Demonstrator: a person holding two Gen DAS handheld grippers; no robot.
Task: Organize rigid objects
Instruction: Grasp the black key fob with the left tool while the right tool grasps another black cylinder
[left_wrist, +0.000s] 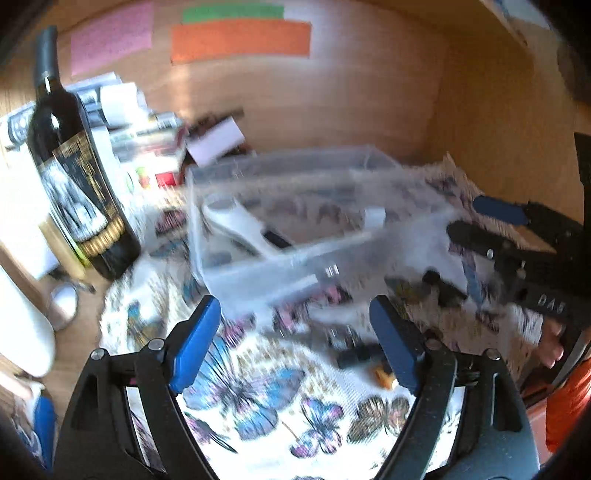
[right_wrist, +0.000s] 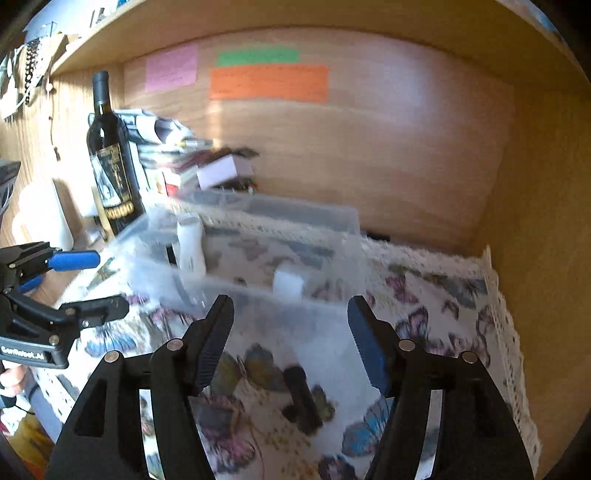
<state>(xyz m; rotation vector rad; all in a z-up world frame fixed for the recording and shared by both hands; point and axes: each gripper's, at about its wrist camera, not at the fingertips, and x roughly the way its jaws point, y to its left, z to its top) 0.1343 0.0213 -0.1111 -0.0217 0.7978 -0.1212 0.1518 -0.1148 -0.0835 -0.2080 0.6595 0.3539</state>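
A clear plastic bin (left_wrist: 258, 273) stands on the butterfly-print cloth (left_wrist: 258, 398); it also shows in the right wrist view (right_wrist: 258, 295). Inside lie a white remote-like object (left_wrist: 236, 221), seen in the right wrist view too (right_wrist: 190, 247), and a small white block (right_wrist: 288, 284). A small black object (right_wrist: 301, 398) lies on the cloth in front of the bin, below my right gripper (right_wrist: 291, 347), which is open and empty. My left gripper (left_wrist: 299, 347) is open and empty, just before the bin; small dark pieces (left_wrist: 354, 350) and an orange bit (left_wrist: 384, 378) lie near its right finger. Both views are blurred.
A dark wine bottle (left_wrist: 74, 177) stands left of the bin, with stacked papers and boxes (left_wrist: 147, 140) behind it. Wooden back wall (right_wrist: 369, 147) and side wall (right_wrist: 535, 221) enclose the shelf. The other gripper shows at each view's edge (left_wrist: 517, 251) (right_wrist: 55, 295).
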